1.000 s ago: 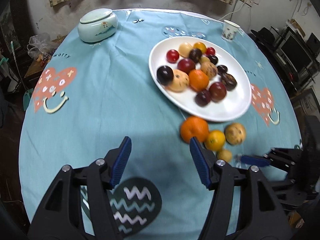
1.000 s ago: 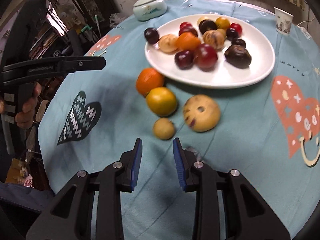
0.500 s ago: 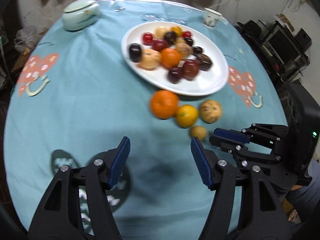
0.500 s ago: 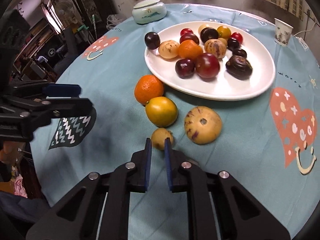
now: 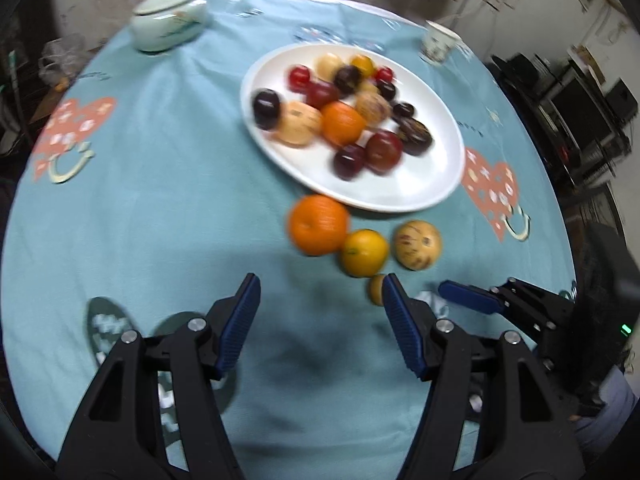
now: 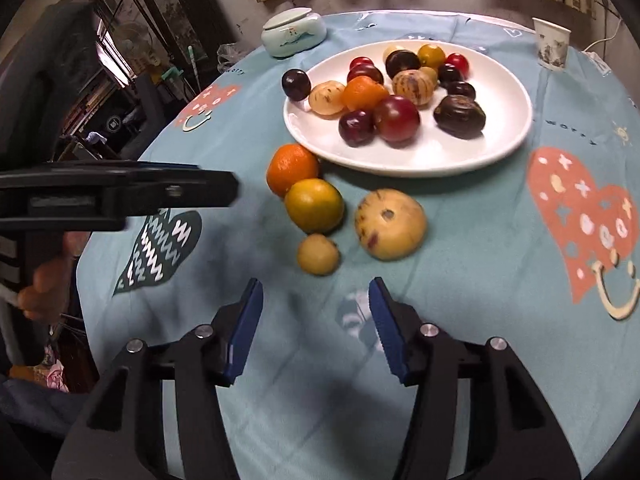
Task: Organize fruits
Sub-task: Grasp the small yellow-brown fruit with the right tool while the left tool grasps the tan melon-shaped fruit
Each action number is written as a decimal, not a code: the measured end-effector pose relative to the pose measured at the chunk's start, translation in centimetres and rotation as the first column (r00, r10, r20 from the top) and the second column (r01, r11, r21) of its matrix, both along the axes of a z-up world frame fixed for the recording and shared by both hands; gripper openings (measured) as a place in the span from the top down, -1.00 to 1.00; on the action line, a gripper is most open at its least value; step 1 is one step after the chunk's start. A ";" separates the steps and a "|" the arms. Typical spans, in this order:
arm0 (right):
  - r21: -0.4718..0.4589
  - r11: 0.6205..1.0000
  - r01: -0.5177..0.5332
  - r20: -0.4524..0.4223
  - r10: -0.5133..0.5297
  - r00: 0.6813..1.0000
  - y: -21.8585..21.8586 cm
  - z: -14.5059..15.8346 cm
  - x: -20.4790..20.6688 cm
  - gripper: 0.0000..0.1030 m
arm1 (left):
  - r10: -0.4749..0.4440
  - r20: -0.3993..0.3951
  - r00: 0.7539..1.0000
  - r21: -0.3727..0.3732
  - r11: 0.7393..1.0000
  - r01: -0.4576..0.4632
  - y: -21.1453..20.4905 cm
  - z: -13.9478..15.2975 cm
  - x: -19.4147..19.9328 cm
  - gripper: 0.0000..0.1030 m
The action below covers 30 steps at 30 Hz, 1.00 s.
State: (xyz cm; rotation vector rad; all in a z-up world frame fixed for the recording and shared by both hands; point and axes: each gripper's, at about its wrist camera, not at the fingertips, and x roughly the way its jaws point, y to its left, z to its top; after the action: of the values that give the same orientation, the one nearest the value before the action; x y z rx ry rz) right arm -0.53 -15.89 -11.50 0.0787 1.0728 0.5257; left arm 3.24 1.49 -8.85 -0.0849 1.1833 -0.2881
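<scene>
Most fruit already sits on the white plate [image 6: 500, 148]. Four pieces remain on the tablecloth [image 6: 460, 320] beside it: orange [image 6: 292, 168], yellow citrus [image 6: 314, 206], speckled fruit [image 6: 390, 224], small yellow fruit [image 6: 318, 254]. Right gripper [image 6: 316, 320] jaws opening, empty; left gripper [image 5: 318, 320] spread, empty.

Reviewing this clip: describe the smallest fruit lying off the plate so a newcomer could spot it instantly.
Start at the white plate on the blue tablecloth. Four fruits sit on the cloth beside its near rim. The small tan fruit is nearest the right gripper, below the yellow-orange citrus and left of the larger speckled fruit; it is the smallest and plain dull yellow.
</scene>
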 end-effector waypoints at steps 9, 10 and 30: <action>-0.080 0.994 -0.067 -0.024 0.066 0.998 3.1 -1.9 2.3 0.49 | 0.038 -0.036 0.999 -0.011 0.999 -0.038 1.2 -0.9 -0.9 -0.28; -0.086 0.994 -0.072 -0.020 0.071 0.997 2.9 -1.8 2.2 0.49 | 0.028 -0.041 0.999 -0.015 0.999 -0.029 0.7 -1.1 -1.0 -0.28; 0.024 0.991 0.133 -0.051 -0.132 0.990 -8.4 -0.6 -2.4 0.50 | -0.230 0.015 0.973 0.179 0.958 0.224 -14.8 -4.1 1.9 -0.29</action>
State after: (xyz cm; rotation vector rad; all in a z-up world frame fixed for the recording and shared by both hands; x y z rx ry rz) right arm -2.89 -24.32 -12.13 0.1866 1.1001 0.4204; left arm 5.16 -13.27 -12.98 0.2118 1.1793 -0.3842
